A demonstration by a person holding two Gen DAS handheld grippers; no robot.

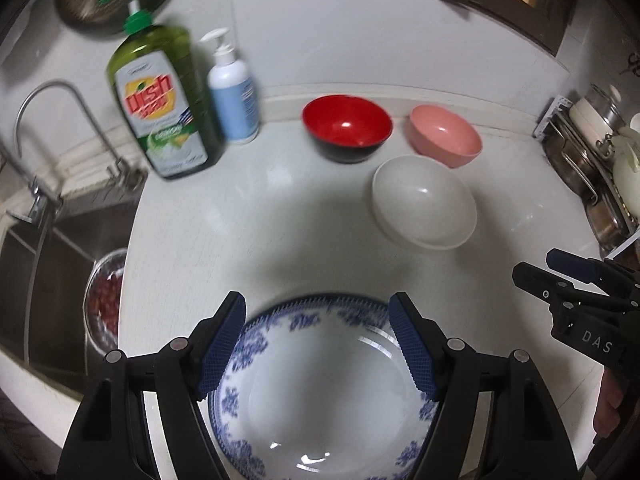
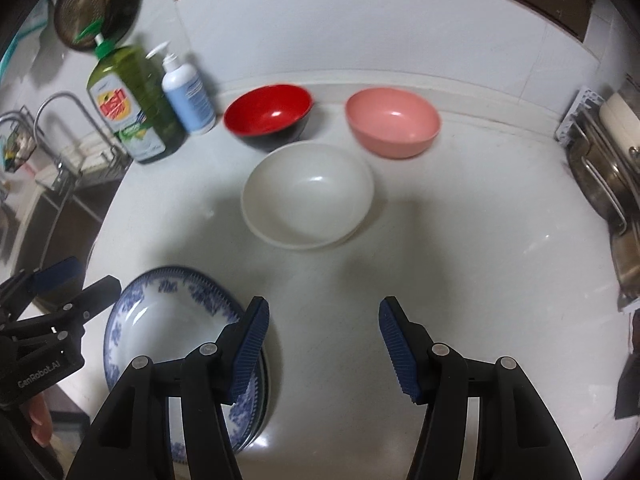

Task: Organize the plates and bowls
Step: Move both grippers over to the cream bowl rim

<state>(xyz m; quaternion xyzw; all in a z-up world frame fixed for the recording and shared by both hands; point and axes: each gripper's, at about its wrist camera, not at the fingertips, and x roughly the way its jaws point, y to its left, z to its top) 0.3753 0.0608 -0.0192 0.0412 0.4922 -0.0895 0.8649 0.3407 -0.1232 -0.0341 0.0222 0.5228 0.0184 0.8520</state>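
Observation:
A blue-patterned white plate [image 1: 320,392] lies on the white counter near its front edge, on top of other plates whose rims show in the right wrist view [image 2: 168,328]. My left gripper [image 1: 318,344] is open just above it, fingers on either side, holding nothing. A white bowl [image 1: 424,202] [image 2: 308,192] sits mid-counter. A red bowl with black outside [image 1: 346,126] [image 2: 268,114] and a pink bowl [image 1: 444,134] [image 2: 392,120] stand by the back wall. My right gripper [image 2: 324,344] is open and empty over bare counter, right of the plates.
A green dish soap bottle [image 1: 160,100] and a white pump bottle [image 1: 232,88] stand at the back left. A sink [image 1: 60,264] with a faucet [image 1: 48,120] lies left. A rack with metal pots [image 1: 592,160] [image 2: 608,176] stands at the right edge.

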